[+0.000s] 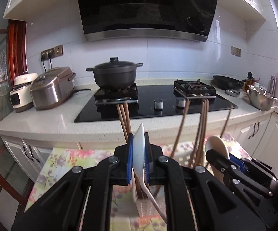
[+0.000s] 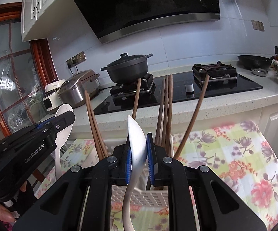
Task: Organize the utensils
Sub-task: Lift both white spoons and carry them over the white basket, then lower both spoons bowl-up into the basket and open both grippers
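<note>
Left wrist view: the left gripper is clamped on the bowl of a white spoon, handle trailing down toward the white holder on the floral cloth; brown chopsticks stand in the holder; at right the right gripper pinches a second spoon. Right wrist view: the right gripper grips its spoon by the bowl above the holder; chopsticks fan upward; at left the left gripper holds its spoon; behind, a black pot sits on the stove.
</note>
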A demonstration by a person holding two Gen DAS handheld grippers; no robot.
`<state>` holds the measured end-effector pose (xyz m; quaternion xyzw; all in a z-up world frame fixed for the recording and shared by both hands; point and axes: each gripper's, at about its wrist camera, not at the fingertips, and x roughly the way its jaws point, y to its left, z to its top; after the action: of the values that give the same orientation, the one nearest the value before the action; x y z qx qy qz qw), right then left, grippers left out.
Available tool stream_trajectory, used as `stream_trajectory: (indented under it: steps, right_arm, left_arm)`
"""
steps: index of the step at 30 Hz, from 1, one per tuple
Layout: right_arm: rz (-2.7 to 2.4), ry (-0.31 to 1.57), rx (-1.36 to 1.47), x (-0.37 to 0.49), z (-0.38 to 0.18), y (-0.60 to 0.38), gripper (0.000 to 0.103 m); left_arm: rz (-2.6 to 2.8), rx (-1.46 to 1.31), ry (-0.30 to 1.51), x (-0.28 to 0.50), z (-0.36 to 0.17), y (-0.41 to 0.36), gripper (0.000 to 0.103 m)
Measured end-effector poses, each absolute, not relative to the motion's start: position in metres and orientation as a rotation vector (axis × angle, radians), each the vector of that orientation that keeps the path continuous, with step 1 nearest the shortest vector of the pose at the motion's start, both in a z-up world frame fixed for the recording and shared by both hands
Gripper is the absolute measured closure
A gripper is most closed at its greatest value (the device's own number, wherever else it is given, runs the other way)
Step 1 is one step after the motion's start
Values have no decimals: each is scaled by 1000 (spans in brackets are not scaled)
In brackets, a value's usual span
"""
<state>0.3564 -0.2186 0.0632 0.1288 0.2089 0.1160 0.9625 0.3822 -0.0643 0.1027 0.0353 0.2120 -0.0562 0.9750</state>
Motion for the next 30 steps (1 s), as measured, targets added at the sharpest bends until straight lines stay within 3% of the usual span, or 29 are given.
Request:
stream_trajectory:
  steps: [18,30]
  right_arm:
    - [275,391,275,404,76,-216,89]
    - [288,397,290,418,67,-221,89]
  left_arm:
    - [29,23,407,463,99,-48,93]
    - [17,14,389,461,92,-50,92]
